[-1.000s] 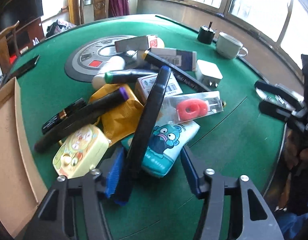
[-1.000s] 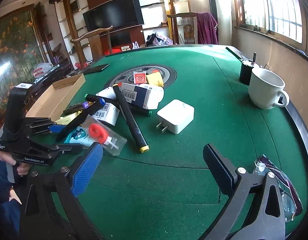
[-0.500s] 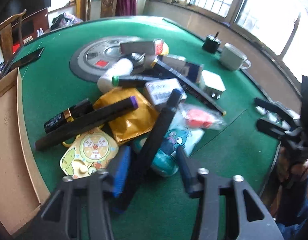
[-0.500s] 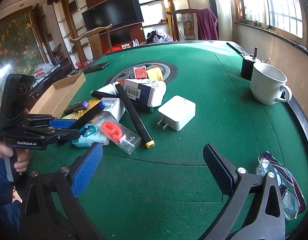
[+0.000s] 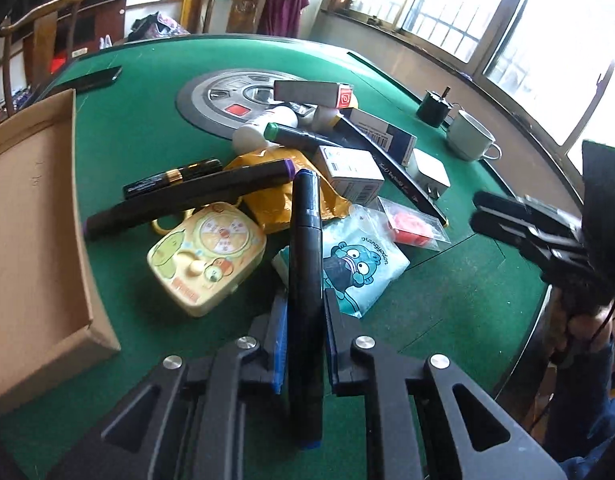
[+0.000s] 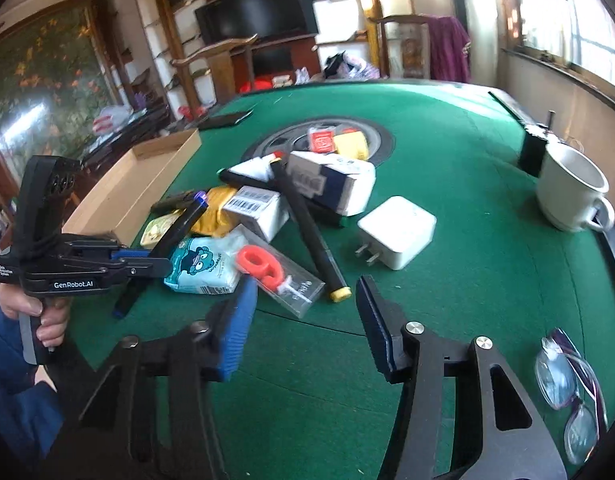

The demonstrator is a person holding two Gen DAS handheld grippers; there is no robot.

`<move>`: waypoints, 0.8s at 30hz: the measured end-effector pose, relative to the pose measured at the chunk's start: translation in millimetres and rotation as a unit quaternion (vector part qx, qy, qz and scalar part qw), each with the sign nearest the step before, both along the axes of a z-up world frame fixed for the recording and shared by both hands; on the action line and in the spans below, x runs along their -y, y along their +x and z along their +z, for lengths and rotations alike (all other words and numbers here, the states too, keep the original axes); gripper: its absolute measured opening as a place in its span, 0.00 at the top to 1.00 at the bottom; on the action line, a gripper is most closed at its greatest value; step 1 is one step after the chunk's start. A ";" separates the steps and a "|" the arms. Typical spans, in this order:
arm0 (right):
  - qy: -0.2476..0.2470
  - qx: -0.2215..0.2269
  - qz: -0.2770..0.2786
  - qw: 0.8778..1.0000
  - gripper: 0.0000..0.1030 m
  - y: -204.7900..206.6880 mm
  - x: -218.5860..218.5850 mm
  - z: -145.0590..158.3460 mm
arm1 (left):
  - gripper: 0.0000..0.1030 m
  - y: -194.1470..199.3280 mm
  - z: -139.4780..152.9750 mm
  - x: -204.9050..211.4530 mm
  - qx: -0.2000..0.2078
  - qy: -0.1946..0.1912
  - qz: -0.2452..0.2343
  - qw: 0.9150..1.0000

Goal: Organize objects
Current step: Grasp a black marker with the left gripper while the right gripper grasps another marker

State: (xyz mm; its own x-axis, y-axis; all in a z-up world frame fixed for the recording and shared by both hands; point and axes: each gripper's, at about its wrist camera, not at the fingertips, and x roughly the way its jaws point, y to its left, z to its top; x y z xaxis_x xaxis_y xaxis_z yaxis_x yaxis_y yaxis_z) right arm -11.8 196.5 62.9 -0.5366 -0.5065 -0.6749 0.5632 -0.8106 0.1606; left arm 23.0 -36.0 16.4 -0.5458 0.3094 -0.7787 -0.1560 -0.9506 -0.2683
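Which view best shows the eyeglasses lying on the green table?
The right wrist view: the eyeglasses lie folded on the table near its edge, beside the right gripper, both lenses visible. The left wrist view does not show them clearly.

The left tongs [image 5: 305, 330], wide apart a second ago, have closed on the blue-capped black marker [image 5: 305, 264], which now points straight ahead, no longer slanted right; the right tongs [image 6: 303, 320] have narrowed their gap and moved in nearer the clear packet with the red ring [image 6: 277, 274].
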 end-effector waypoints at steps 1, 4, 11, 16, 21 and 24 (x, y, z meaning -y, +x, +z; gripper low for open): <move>0.009 -0.006 0.006 1.000 0.49 -3.0 7.4 1.8 | 0.86 0.7 0.3 -0.2 -0.001 -0.001 0.000 1.000; 0.046 -0.015 0.023 0.999 0.49 -14.5 29.6 3.7 | 0.86 1.4 0.0 0.6 -0.003 -0.001 0.000 1.000; 0.114 0.005 0.035 0.993 0.68 -53.6 62.7 -18.1 | 0.86 -2.8 -4.5 3.0 0.003 0.001 -0.002 1.000; 0.121 0.027 0.037 0.992 0.83 -66.2 72.8 -32.9 | 0.86 -3.9 -6.2 6.3 -0.002 0.008 0.001 1.000; 0.069 0.038 0.005 0.997 0.87 -60.6 57.4 -26.4 | 0.86 -3.2 -4.5 9.0 -0.012 0.013 0.002 1.000; 0.033 0.044 -0.005 0.998 0.87 -52.1 47.4 -21.2 | 0.86 -1.9 -1.4 11.6 -0.016 0.022 0.006 1.000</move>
